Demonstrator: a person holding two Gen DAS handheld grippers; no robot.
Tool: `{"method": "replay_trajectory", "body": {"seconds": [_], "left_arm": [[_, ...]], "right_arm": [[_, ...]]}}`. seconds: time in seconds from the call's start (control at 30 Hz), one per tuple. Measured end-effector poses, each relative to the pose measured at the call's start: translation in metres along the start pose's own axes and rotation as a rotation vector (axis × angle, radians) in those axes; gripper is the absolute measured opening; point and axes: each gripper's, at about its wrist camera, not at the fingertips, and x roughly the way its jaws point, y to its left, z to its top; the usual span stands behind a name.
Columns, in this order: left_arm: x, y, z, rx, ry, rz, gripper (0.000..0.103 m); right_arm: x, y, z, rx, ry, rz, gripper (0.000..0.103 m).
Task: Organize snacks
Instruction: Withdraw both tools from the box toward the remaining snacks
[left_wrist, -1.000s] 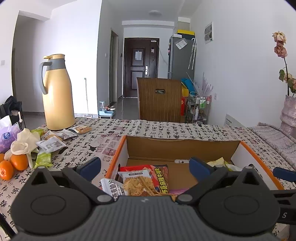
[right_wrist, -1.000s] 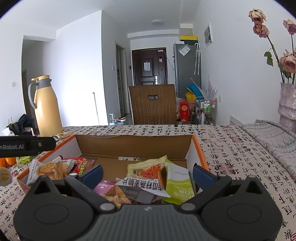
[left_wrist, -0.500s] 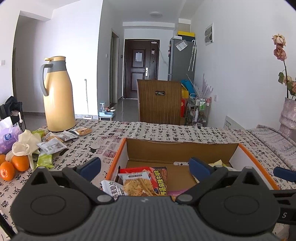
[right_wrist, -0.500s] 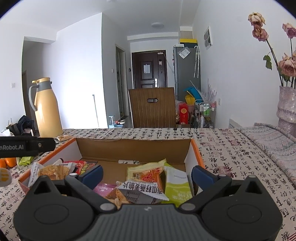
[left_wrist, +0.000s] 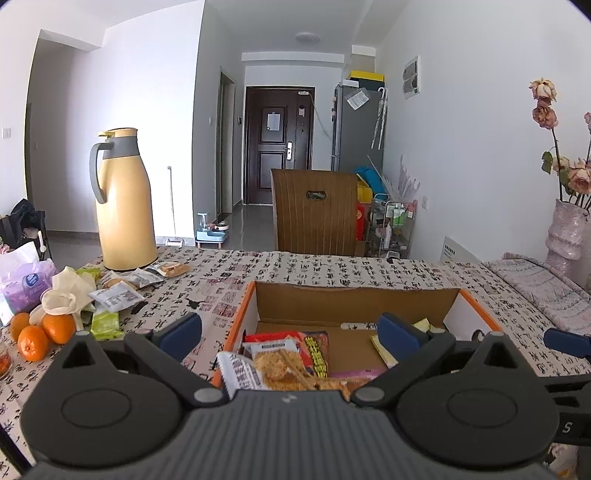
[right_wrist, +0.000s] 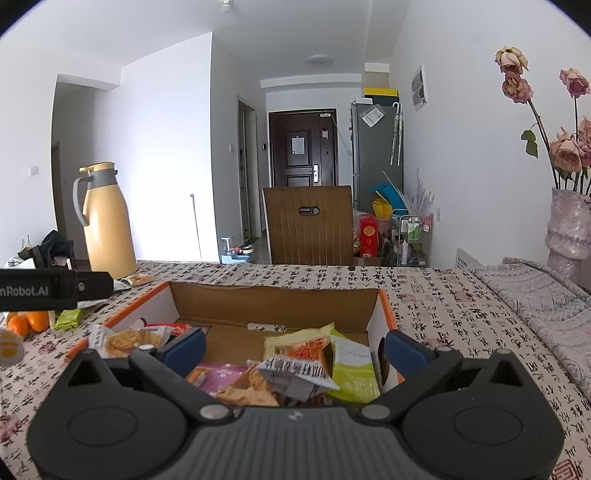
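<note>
Left wrist view: the left gripper (left_wrist: 290, 330) hangs with its blue-tipped jaws spread wide and empty above the near edge of the cardboard box (left_wrist: 354, 301), which stands on the patterned tabletop (left_wrist: 332, 266). The gripper body hides the near wall of the box and the lower parts of the snack packets (left_wrist: 284, 356) inside, so their number cannot be told. Beyond the box to the left, loose snack packets (left_wrist: 122, 291) lie overlapping near one yellow thermos jug (left_wrist: 123, 201); three oranges (left_wrist: 40, 334) sit at the left edge beside a tissue pack (left_wrist: 24, 284) that is cut off by the frame. A blue fingertip of the right gripper (left_wrist: 565, 341) enters from the right.

Right wrist view: the right gripper (right_wrist: 293, 349) also has its jaws apart, holding nothing, over the same box (right_wrist: 275, 301). Packets (right_wrist: 306, 365) are heaped between the fingers, partly hidden. The vase (right_wrist: 569, 229) of dried roses is cut off at right.
</note>
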Motion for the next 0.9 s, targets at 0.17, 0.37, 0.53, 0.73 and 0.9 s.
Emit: {"method": "replay_trajectory", "body": {"seconds": [0.17,0.37,0.53,0.73,0.9], "left_arm": [[-0.016,0.003,-0.007,0.005,0.007,-0.001,0.103],[-0.034,0.006,-0.018,0.008,0.023,0.001,0.103],[-0.048,0.008,-0.026,0.010,0.033,0.003,0.103],[-0.064,0.009,-0.039,0.013,0.048,0.001,0.103],[-0.077,0.011,-0.050,0.013,0.063,-0.006,0.103]], "right_arm": [[-0.016,0.002,-0.006,0.001,0.010,0.003,0.103],[-0.035,0.002,-0.016,0.012,0.024,0.007,0.103],[-0.052,0.001,-0.024,0.013,0.028,-0.001,0.103],[-0.071,0.004,-0.035,0.012,0.038,0.002,0.103],[-0.085,0.008,-0.046,0.004,0.058,0.003,0.103]]}}
